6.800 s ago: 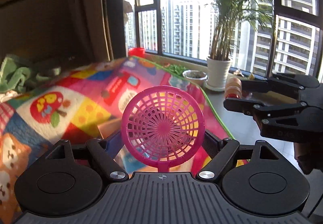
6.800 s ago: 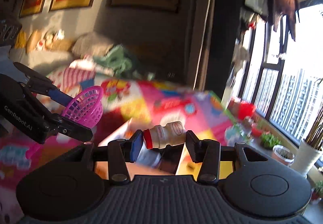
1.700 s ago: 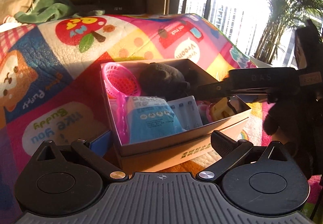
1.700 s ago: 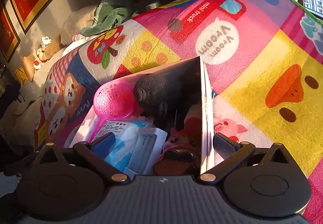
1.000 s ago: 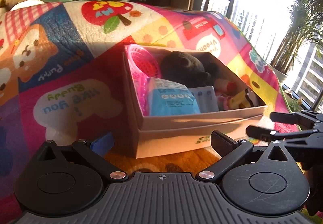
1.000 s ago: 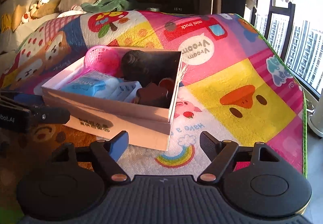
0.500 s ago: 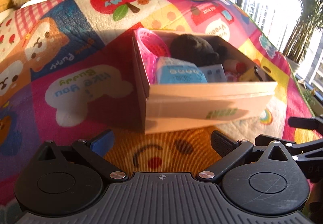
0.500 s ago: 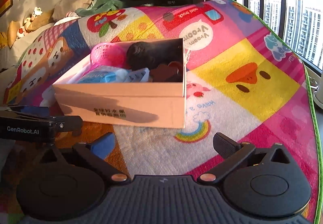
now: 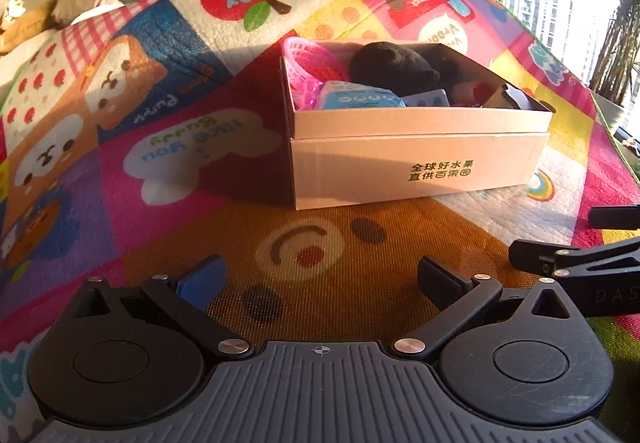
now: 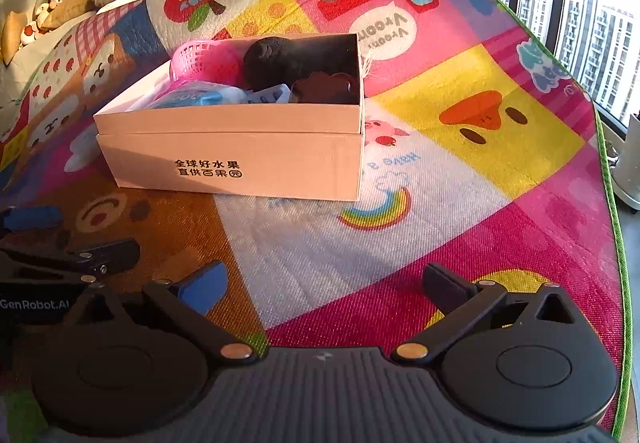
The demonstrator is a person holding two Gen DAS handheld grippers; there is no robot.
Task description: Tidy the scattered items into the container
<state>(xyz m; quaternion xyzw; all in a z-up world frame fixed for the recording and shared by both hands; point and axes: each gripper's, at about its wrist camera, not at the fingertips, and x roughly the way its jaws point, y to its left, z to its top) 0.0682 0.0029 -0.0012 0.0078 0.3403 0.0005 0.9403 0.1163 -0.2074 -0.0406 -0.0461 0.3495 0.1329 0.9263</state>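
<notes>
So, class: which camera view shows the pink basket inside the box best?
The left wrist view: the pink basket shows its open mesh bowl at the cardboard box corner. The right wrist view shows its rim and rounded outside only.

Filled cardboard box (image 10: 240, 147) on colourful play mat (image 10: 460, 171), empty right tongs (image 10: 324, 287) spread wide

Box (image 9: 420, 163) wall hides lower parts of contents; right gripper (image 9: 576, 239) cut off at frame edge.

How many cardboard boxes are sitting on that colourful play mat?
1. The single cardboard box sits on the play mat, ahead of both grippers, and is full of toys. Mat areas outside the views could hide more.
</notes>
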